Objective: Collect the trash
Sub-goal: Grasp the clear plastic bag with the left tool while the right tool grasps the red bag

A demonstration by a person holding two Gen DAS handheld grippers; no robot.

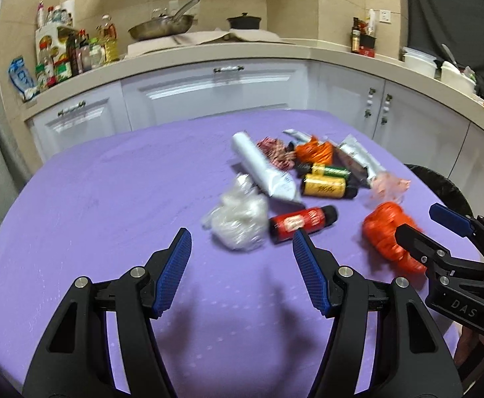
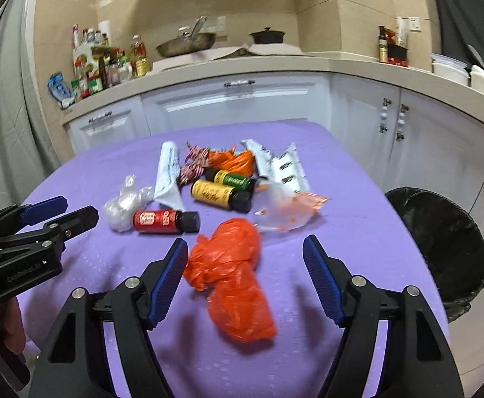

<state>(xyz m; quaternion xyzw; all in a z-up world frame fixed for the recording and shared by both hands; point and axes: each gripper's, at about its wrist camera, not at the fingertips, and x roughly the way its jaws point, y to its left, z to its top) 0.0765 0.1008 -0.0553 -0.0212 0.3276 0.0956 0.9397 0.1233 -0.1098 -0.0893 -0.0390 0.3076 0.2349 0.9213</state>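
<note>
Trash bin (image 2: 441, 248): stood beside the purple counter (image 2: 341, 232) at about 3 o'clock from the pile; lined with a black bag; what I could see of the inside looked empty, though the dark lining hid the bottom.
Trash pile: lay on the counter, none of it in the bin.
Red bottle (image 2: 165, 221): on its side, cap toward 3 o'clock, touching the clear plastic wad (image 2: 122, 209) at its 9 o'clock.
Yellow bottle (image 2: 220, 195): on its side, with a green-labelled bottle (image 2: 235, 179) just beyond it at 12 o'clock.
Orange bag (image 2: 232, 278): crumpled, at 6 o'clock of the pile.
Right gripper (image 2: 245, 265): jaws apart, either side of the orange bag, pads not pressing it.
Left gripper (image 1: 240, 253): jaws apart, empty, near the red bottle and plastic wad.
</note>
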